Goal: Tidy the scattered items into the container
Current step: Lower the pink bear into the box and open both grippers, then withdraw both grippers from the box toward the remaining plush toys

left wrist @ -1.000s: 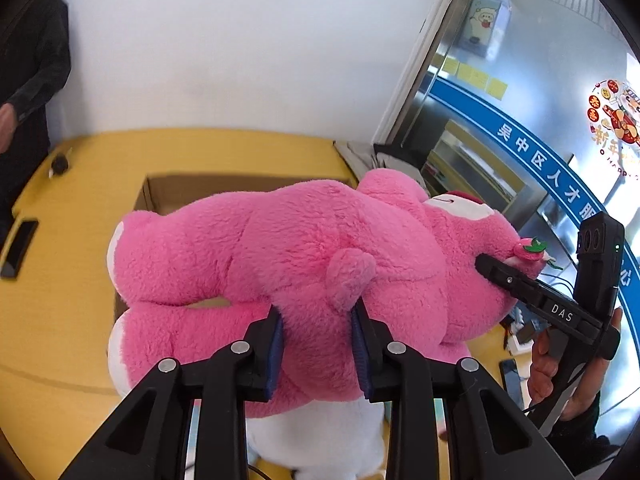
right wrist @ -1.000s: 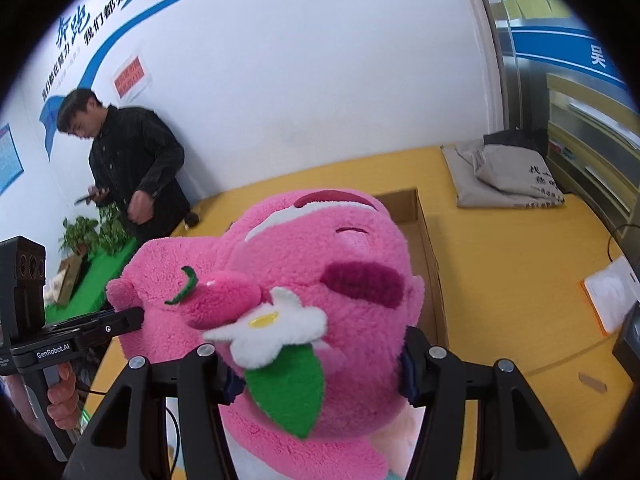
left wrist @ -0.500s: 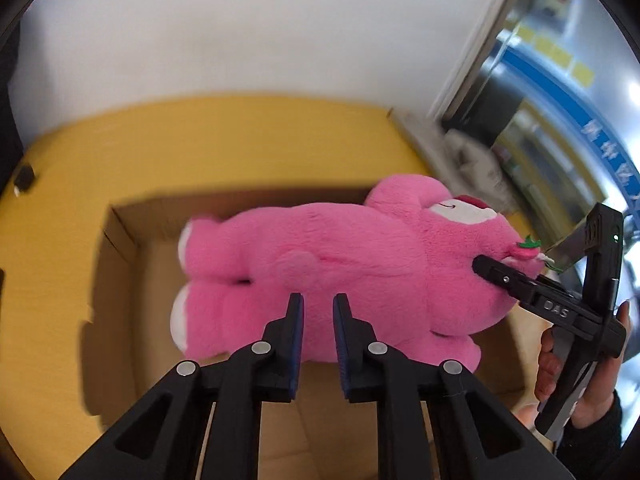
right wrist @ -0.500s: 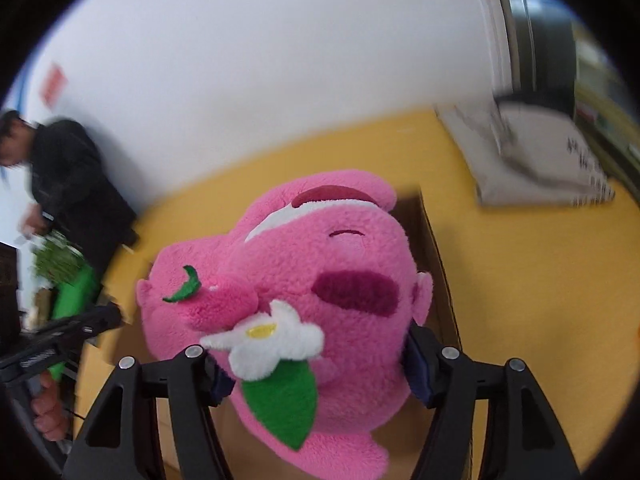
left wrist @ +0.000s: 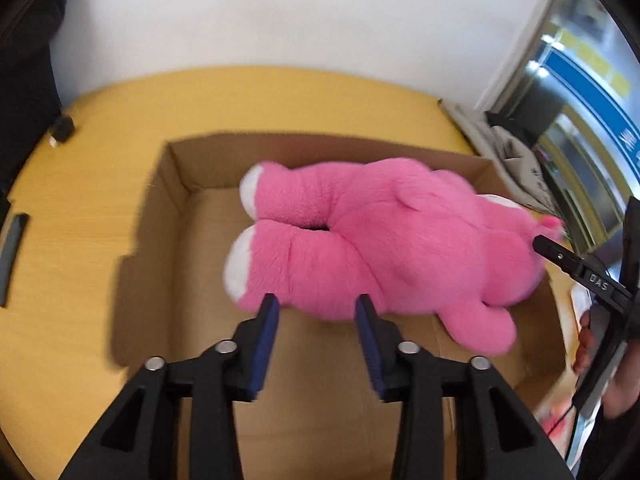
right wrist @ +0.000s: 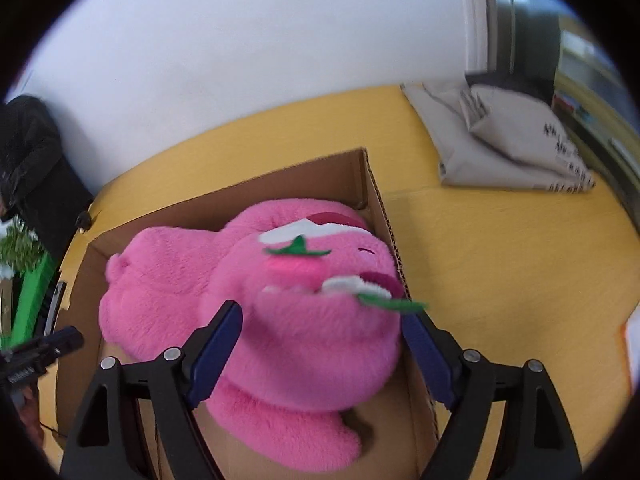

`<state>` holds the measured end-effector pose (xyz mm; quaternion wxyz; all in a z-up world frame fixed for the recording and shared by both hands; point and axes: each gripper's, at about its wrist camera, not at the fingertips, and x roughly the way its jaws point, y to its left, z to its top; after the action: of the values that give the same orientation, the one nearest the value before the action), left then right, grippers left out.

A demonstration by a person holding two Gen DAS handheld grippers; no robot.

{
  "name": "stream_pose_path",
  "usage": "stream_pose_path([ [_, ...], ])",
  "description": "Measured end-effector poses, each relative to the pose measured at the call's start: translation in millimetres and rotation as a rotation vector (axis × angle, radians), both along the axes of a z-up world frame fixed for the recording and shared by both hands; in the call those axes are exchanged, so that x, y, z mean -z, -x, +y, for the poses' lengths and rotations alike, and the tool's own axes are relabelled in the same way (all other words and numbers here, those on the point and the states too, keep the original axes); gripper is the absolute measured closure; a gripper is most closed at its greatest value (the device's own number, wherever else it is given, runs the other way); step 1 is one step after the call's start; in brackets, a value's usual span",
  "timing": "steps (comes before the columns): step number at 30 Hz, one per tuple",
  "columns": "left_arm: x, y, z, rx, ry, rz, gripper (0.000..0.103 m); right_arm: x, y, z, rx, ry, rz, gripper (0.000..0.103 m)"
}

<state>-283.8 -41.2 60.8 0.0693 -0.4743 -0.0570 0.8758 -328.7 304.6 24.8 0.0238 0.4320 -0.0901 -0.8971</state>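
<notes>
A big pink plush bear [left wrist: 380, 240] lies on its side inside an open cardboard box [left wrist: 180, 184] on the yellow table. My left gripper [left wrist: 318, 308] is open and empty, just short of the bear's legs. In the right wrist view the bear's head [right wrist: 320, 312] with its strawberry and flower fills the space between the fingers of my right gripper [right wrist: 324, 328]. Its jaws stand wide on either side of the head, and the bear rests in the box [right wrist: 376, 184]. The right gripper's finger [left wrist: 576, 268] also shows by the bear's head in the left wrist view.
A folded grey bag [right wrist: 508, 148] lies on the yellow table [right wrist: 500, 264] to the right of the box. A dark flat device [left wrist: 12, 252] and a small black object [left wrist: 60, 132] lie at the table's left. A person in black [right wrist: 28, 176] stands at the far left.
The bear has gone down from the air into the box. My left gripper has let go of its body, drawn back and opened. My right gripper's jaws have widened around the head.
</notes>
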Motion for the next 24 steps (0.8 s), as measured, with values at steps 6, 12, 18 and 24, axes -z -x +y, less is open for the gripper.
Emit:
stream_pose_path([
  [6, -40, -105, -14, -0.103, 0.077, 0.131, 0.0, -31, -102, -23, -0.116, -0.092, 0.075, 0.021],
  [12, -23, -203, -1, -0.115, 0.081, 0.161, 0.0, -27, -215, -35, -0.114, -0.024, 0.097, 0.02],
  [18, 12, -264, 21, -0.071, 0.09, 0.107, 0.0, -5, -287, -52, -0.094, -0.041, 0.063, 0.02],
  [24, 18, -284, 30, -0.072, 0.093, 0.098, 0.0, -1, -316, -86, -0.143, -0.075, 0.06, 0.02],
])
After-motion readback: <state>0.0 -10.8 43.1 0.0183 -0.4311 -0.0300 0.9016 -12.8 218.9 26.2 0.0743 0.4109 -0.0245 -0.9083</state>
